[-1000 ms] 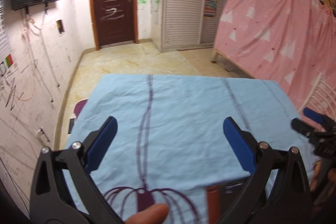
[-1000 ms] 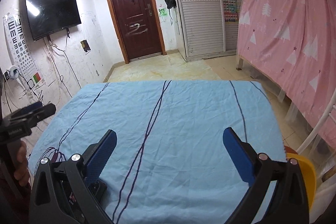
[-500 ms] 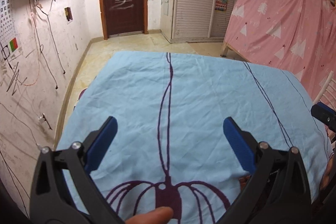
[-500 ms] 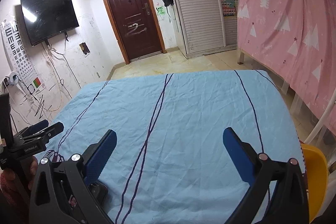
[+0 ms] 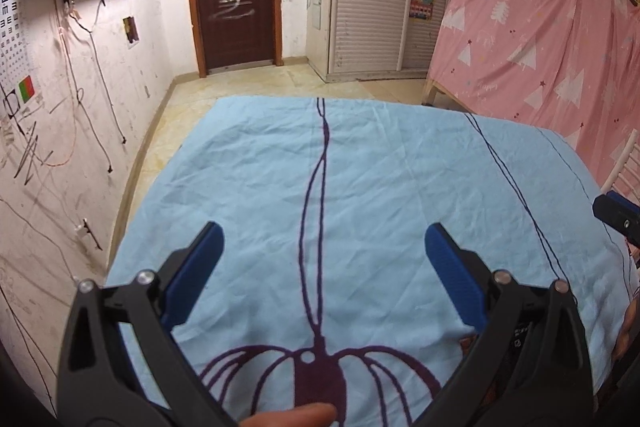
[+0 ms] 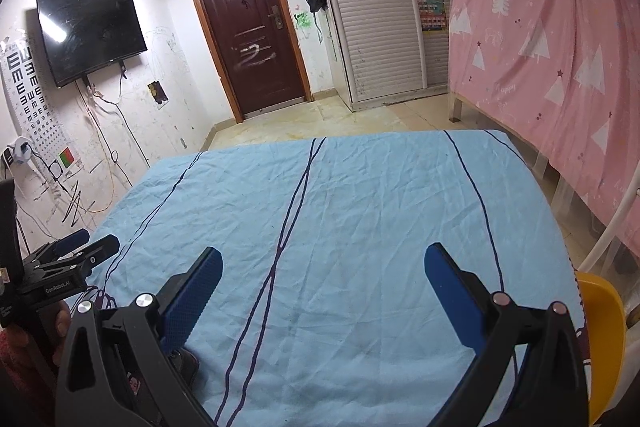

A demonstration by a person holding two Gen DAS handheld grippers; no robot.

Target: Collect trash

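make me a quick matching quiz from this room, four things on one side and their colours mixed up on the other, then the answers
Things
1. door
2. curtain
3. table cloth
4. chair

Colours
A. yellow
B. light blue with dark lines
C. dark brown
D. pink with white trees

Pairs: 1-C, 2-D, 3-B, 4-A

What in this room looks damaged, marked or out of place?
The door carries a pale scrawl across its middle, and the wall beside it is scribbled on, with loose cables hanging. The blue cloth is wrinkled but bare.
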